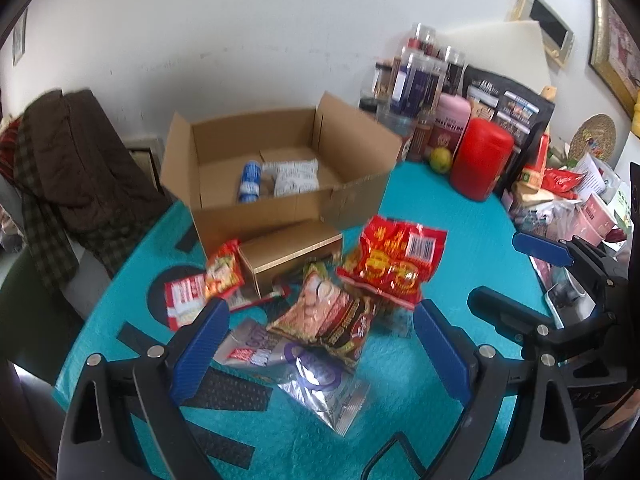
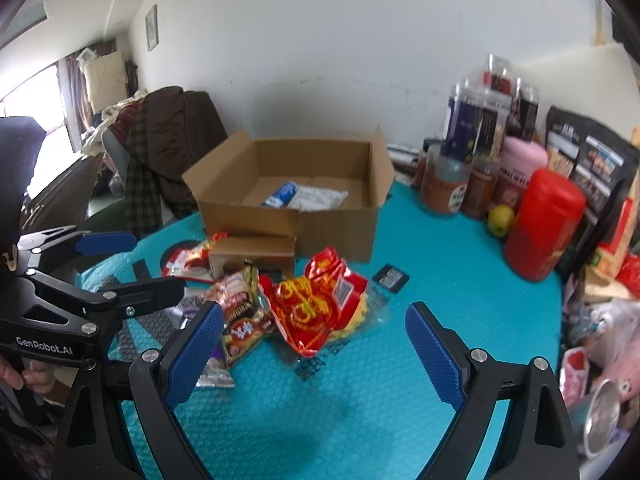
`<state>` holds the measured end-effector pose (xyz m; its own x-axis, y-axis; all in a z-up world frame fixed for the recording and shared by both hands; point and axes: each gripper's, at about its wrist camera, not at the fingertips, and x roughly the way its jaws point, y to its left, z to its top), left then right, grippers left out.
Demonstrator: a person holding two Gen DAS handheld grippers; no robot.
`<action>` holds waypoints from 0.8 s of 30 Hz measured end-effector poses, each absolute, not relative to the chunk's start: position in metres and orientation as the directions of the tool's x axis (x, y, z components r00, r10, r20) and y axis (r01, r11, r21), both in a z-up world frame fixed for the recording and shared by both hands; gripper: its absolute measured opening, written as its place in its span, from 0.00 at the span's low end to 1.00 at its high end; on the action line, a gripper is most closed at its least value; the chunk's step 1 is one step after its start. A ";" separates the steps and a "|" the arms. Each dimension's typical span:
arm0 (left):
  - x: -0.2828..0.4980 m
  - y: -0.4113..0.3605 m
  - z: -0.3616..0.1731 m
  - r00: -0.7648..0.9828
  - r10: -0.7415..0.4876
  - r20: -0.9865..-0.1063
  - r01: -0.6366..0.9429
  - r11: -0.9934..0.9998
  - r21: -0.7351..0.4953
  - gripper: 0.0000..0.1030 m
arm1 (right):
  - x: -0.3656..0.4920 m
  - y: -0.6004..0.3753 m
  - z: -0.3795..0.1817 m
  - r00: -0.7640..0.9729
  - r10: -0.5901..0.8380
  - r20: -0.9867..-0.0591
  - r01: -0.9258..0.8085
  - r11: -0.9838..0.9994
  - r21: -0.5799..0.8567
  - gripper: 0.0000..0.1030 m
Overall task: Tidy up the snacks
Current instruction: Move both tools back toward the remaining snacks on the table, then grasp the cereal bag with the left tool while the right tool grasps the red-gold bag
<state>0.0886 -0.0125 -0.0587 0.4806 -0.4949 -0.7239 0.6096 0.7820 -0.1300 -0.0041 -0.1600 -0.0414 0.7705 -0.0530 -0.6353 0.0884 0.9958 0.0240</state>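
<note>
Looking from your left, a brown quilted jacket point(image 1: 76, 160) hangs over a chair beyond the edge of the tabletop point(image 1: 460, 240), which is covered in turquoise bubble wrap. On it, the leftmost snack is a flat red-and-white packet point(image 1: 182, 300), with a small red-orange sachet point(image 1: 224, 272) overlapping its right side. Just right of that lies a small closed brown cardboard carton point(image 1: 288, 256), set against the front wall of the large open cardboard box point(image 1: 256, 216). Inside that box rest a blue-and-white tube-shaped pack point(image 1: 250, 180) and, touching it on the right, a white crinkled pouch point(image 1: 296, 176).

Your left gripper point(image 1: 320, 344) hangs over the loose pile with its blue-padded fingers point(image 1: 200, 344) spread wide and nothing between them. Under it lie a silver foil packet with purple print point(image 1: 304, 372), a brown-and-pink snack bag point(image 1: 324, 316) overlapping it, and further right a shiny red bag with yellow lettering point(image 1: 396, 260), the biggest of the pile.

Your right gripper point(image 2: 316, 352) is also wide open and empty, held above bare bubble wrap just in front of the red bag point(image 2: 316, 304). A small dark flat sachet point(image 2: 391, 278) lies alone to the right of that bag. Further right, a yellow-green fruit point(image 2: 500, 220) sits beside a red plastic canister point(image 2: 540, 224), with clear jars point(image 2: 476, 128) stacked behind and a black printed pouch point(image 2: 592, 156) against the wall.
</note>
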 end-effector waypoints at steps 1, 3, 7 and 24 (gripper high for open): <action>0.090 -0.013 -0.063 0.472 -0.494 -0.730 0.609 0.781 -0.135 0.92 | -0.002 -0.162 -0.045 0.765 -0.047 -0.642 0.087 0.996 0.030 0.91; 0.093 -0.016 -0.072 0.455 -0.490 -0.744 0.609 0.780 -0.141 0.92 | 0.001 -0.164 -0.053 0.756 -0.040 -0.654 0.084 0.996 0.037 0.91; 0.101 -0.023 -0.088 0.432 -0.474 -0.767 0.609 0.781 -0.141 0.92 | 0.008 -0.169 -0.068 0.737 -0.036 -0.675 0.080 0.996 0.035 0.91; 0.138 -0.058 -0.143 0.282 -0.433 -0.856 0.627 0.759 -0.177 0.92 | 0.054 -0.205 -0.101 0.688 0.097 -0.719 0.019 0.988 0.152 0.86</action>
<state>0.1381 -0.0579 -0.1425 0.2821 -0.4331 -0.8560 0.6270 0.7586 -0.1772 0.0536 -0.2047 -0.1010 0.6885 0.0974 -0.7187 0.0189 0.9882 0.1520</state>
